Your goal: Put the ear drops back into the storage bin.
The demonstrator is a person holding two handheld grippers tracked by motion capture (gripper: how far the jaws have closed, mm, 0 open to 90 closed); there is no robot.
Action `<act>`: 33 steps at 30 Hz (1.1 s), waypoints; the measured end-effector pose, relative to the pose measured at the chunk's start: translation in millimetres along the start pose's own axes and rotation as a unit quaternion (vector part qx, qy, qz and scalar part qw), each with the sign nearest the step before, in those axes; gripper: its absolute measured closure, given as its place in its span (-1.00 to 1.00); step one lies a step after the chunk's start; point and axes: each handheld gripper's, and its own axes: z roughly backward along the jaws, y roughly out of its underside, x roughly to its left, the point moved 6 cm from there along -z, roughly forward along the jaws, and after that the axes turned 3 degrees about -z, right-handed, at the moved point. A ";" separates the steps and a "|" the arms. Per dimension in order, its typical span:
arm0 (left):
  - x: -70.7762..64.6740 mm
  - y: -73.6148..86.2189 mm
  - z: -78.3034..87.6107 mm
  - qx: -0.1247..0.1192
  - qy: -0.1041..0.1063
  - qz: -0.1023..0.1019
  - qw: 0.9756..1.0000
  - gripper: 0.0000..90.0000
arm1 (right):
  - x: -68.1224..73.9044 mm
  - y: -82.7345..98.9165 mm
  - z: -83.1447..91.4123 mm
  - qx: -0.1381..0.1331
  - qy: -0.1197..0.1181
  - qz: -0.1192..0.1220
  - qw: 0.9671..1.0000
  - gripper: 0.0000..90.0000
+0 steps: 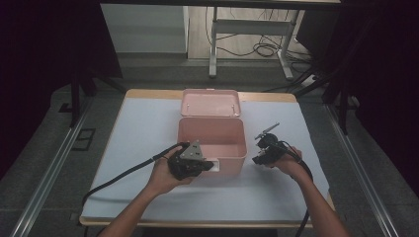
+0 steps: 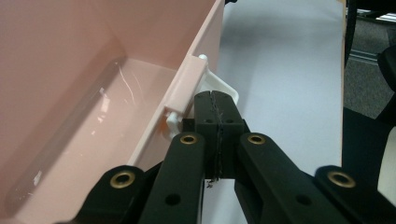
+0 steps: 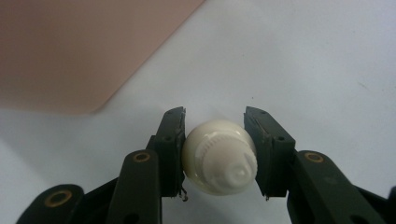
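An open pink box point(image 1: 212, 121) stands mid-table, its lid point(image 1: 211, 102) folded back behind it. My left gripper point(image 1: 211, 165) is at the box's front wall. In the left gripper view its jaws are shut, with the tips point(image 2: 215, 95) against the white latch point(image 2: 226, 87) on the pink wall point(image 2: 70, 70). My right gripper point(image 1: 264, 150) is low over the table, to the right of the box. In the right gripper view a small white bottle with a ribbed cap point(image 3: 219, 156) sits between the jaws point(image 3: 215, 112), and both pads touch its sides.
A white sheet point(image 1: 148, 128) covers the wooden table. The box's inside looks empty. A corner of the pink box point(image 3: 70, 46) lies just beyond the right gripper. Black cables trail from both grippers toward the table's front edge. A desk frame point(image 1: 213, 49) stands behind the table.
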 end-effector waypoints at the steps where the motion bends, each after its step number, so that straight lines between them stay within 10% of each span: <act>1: -0.1 0.0 0.0 0.000 0.000 0.000 1.000 1.00 | -0.1 0.0 0.2 0.002 0.002 0.001 1.000 0.33; 33: 0.0 -0.7 -0.3 -0.002 0.001 0.003 1.000 1.00 | 11.7 -69.4 107.2 -0.115 -0.016 0.033 0.993 0.33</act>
